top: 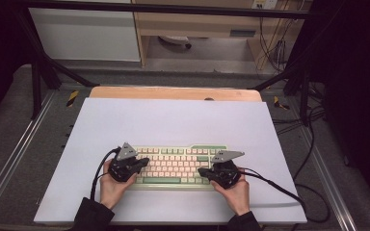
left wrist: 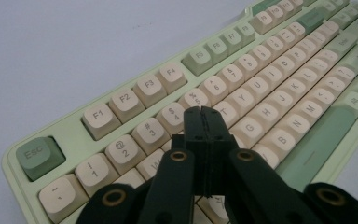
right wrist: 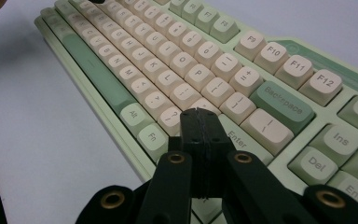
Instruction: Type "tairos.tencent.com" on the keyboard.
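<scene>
A green and cream keyboard [top: 176,166] is being worked on near the front edge of the white tabletop [top: 173,120]. The left tongs [left wrist: 204,112] are being held pressed together, empty, just above the keys near the number row. The right tongs [right wrist: 199,113] are likewise being kept together with nothing between them, poised over the keys beside Enter [right wrist: 237,137]. Since the tips are being used as blunt pointers, two neighbouring keys are likely to be pressed at once if a tip is being lowered off-centre. The keyboard could also be pushed across the smooth tabletop if a press is being angled sideways.
</scene>
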Action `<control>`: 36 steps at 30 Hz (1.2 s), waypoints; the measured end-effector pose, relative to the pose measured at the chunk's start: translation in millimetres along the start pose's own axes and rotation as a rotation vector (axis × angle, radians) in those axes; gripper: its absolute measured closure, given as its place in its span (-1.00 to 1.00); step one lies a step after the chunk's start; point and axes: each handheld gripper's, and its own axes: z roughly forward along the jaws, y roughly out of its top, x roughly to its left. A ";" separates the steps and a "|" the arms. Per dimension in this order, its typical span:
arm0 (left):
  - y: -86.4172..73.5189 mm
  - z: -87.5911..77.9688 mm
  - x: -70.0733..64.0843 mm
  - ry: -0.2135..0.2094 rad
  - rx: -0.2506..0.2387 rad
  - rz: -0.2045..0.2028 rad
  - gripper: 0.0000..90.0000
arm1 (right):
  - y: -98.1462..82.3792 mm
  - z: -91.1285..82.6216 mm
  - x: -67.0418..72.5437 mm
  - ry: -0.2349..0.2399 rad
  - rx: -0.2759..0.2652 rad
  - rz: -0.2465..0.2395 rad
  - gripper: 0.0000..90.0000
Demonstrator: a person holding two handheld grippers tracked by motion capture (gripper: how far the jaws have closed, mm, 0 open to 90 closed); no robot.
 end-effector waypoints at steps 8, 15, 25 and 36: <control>-1.1 4.7 3.4 0.014 0.009 -0.007 1.00 | 0.0 -0.1 0.0 0.000 -0.002 0.000 1.00; -2.3 8.0 4.4 0.023 0.017 -0.008 1.00 | 0.0 -0.2 -0.1 0.001 -0.001 -0.002 1.00; -3.0 8.3 5.4 0.026 0.015 -0.008 1.00 | 0.2 -0.4 0.1 0.000 -0.003 0.000 1.00; -4.9 10.1 3.8 0.020 0.021 -0.007 1.00 | 0.2 -0.6 0.1 -0.001 -0.005 -0.002 1.00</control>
